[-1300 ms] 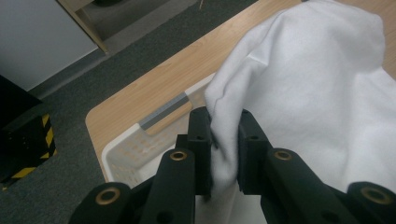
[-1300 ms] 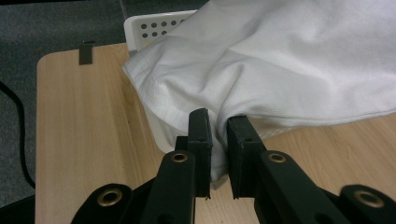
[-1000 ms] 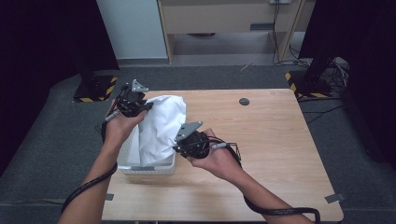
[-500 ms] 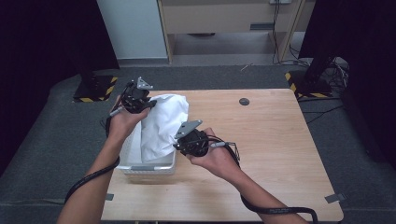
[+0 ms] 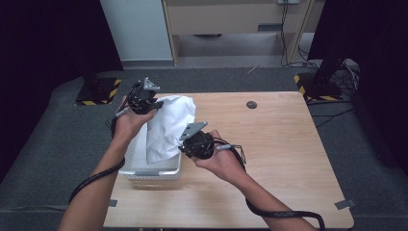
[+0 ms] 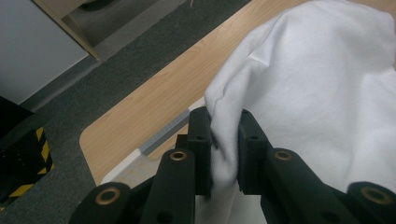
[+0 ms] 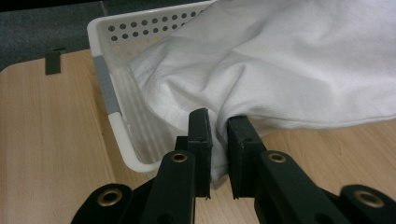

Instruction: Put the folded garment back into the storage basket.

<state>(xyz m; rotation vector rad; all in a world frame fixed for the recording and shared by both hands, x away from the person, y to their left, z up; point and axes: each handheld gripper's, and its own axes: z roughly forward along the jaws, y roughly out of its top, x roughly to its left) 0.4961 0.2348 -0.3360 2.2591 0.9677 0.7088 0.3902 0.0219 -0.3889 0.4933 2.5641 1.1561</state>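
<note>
A white cloth (image 5: pixel 168 125) hangs stretched between my two grippers above a white perforated basket (image 5: pixel 159 171) at the table's left side. My left gripper (image 5: pixel 153 107) is shut on the cloth's far upper edge, and its jaws pinch a fold of the cloth (image 6: pixel 299 88) in the left gripper view (image 6: pixel 223 151). My right gripper (image 5: pixel 185 147) is shut on the cloth's near edge, just right of the basket. In the right gripper view its jaws (image 7: pixel 218 149) clamp a bunched corner of the cloth (image 7: pixel 289 56), whose lower part drapes into the basket (image 7: pixel 114 112).
The wooden table (image 5: pixel 288 159) stretches to the right of the basket. A small dark round disc (image 5: pixel 251 104) lies near its far edge. Grey carpet surrounds the table, with black stands on striped bases (image 5: pixel 98 91) and a cabinet beyond.
The left hand has lifted the cloth's far edge slightly up and away from me. The right hand has stayed almost still.
</note>
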